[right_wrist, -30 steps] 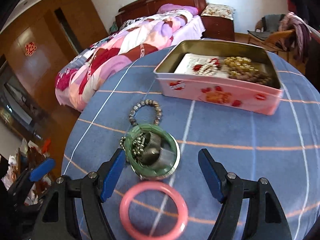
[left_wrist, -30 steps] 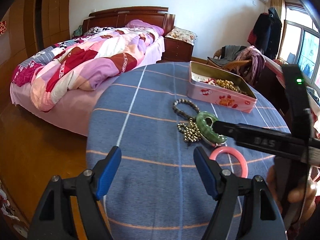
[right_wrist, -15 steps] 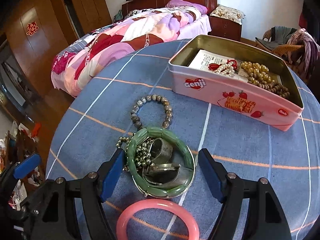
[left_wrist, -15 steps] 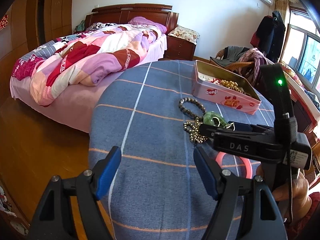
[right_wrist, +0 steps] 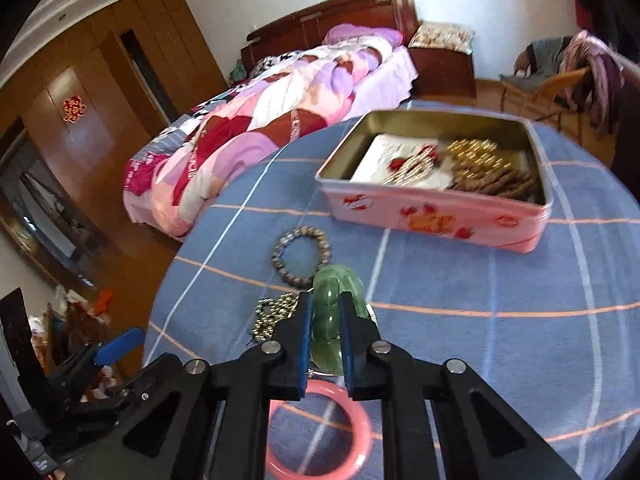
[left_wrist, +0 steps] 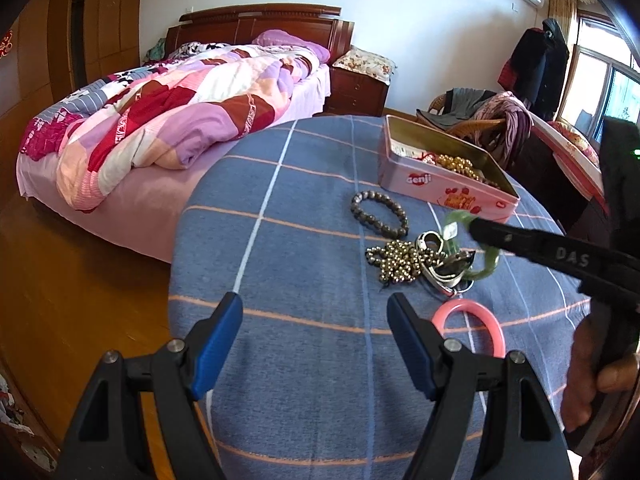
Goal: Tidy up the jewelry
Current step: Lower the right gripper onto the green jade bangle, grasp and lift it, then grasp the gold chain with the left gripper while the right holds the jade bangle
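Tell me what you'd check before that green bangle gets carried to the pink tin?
1. Right gripper closing on the green bangle, pads against its rim: ok.
2. Bangle free of the silver chain pile: cannot tell, they overlap.
3. Pink tin open: ok.
4. Room in the tin beside the gold beads: ok.
5. Left gripper open, holding nothing, away from the path: ok.
6. Pink bangle and grey bead bracelet lying apart on the cloth: ok.

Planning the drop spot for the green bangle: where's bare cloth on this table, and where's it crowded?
Bare: the tablecloth left of the grey bead bracelet, and right of the pile, in front of the pink tin. Crowded: the chain pile and pink bangle near the right gripper.
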